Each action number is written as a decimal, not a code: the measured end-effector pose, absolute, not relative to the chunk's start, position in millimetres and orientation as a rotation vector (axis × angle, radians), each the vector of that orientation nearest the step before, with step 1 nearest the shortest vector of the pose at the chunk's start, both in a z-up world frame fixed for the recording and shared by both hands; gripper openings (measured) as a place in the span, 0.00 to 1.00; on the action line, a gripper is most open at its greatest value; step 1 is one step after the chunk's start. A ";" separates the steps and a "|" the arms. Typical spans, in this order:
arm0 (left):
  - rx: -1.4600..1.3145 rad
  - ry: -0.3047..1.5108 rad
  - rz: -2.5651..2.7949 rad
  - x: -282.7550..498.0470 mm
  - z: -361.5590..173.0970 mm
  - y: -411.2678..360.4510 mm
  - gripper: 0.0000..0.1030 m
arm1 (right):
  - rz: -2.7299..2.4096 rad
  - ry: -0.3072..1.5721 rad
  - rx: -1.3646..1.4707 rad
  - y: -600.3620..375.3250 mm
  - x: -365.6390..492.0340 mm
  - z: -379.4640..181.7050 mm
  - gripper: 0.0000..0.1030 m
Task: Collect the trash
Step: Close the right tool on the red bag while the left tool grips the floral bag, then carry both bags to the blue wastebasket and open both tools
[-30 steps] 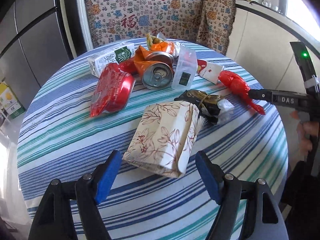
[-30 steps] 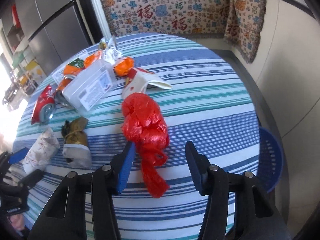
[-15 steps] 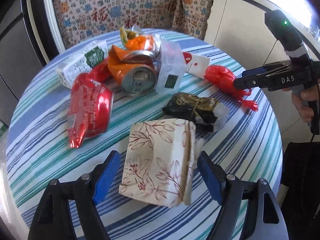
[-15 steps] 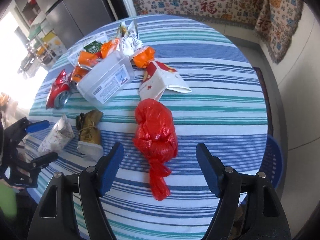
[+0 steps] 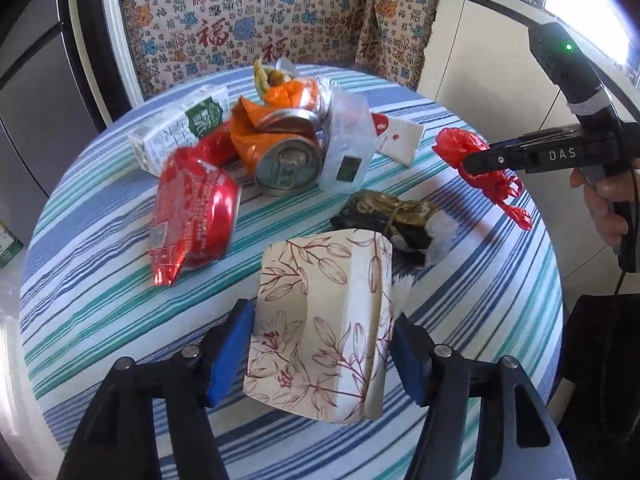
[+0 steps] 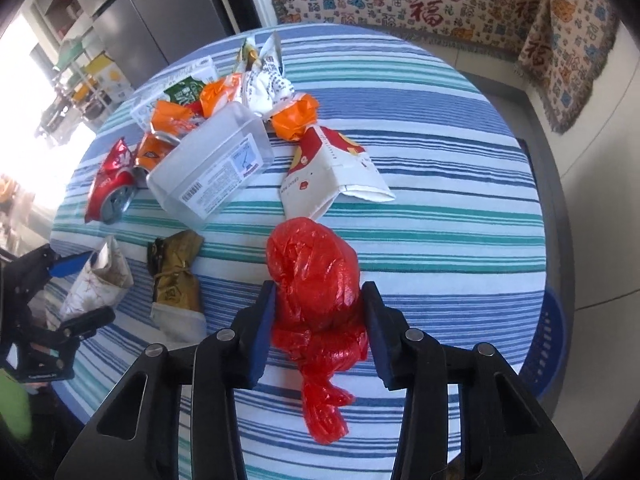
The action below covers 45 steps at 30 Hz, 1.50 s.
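Note:
Trash lies on a round table with a striped cloth [image 5: 100, 280]. My left gripper [image 5: 322, 354] is shut on a cream paper box with a red leaf print [image 5: 320, 328] and holds it tilted off the cloth. My right gripper [image 6: 318, 330] is shut on a knotted red plastic bag [image 6: 316, 276]; it also shows in the left wrist view [image 5: 460, 146], lifted above the table. Both pads touch their loads.
On the table lie a red foil wrapper [image 5: 192, 208], a crushed can [image 5: 286, 168], an orange wrapper [image 5: 248, 128], a milk carton [image 5: 176, 132], a clear plastic box [image 6: 212, 172], a white paper bag [image 6: 332, 172] and a dark leaf bundle [image 5: 384, 216]. A blue basket [image 6: 548, 340] stands beside the table.
Both grippers have closed: the left on the paper box, the right on the red bag. The box has been lifted and tilted, and the red bag has come off the cloth.

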<state>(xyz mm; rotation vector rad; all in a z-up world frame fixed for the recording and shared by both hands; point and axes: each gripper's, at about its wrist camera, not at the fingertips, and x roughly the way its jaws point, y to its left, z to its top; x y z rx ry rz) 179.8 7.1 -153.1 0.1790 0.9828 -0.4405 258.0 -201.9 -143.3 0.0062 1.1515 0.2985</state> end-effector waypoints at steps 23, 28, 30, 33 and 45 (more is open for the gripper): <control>0.154 0.930 -0.768 206.1 -126.2 -343.8 0.65 | -0.141 0.987 0.353 -471.9 201.2 -135.4 0.42; 0.151 0.990 -0.787 230.2 -168.3 -401.3 0.65 | -0.196 0.993 0.420 -516.1 206.5 -161.9 0.42; 0.151 1.009 -0.788 238.7 -185.6 -418.0 0.66 | -0.205 0.994 0.443 -530.0 207.8 -171.1 0.42; 0.151 1.031 -0.782 246.9 -205.2 -432.6 0.67 | -0.206 0.990 0.473 -546.6 210.2 -184.2 0.42; 0.152 1.082 -0.741 268.7 -243.0 -454.5 0.74 | -0.190 0.978 0.621 -583.4 217.9 -215.8 0.55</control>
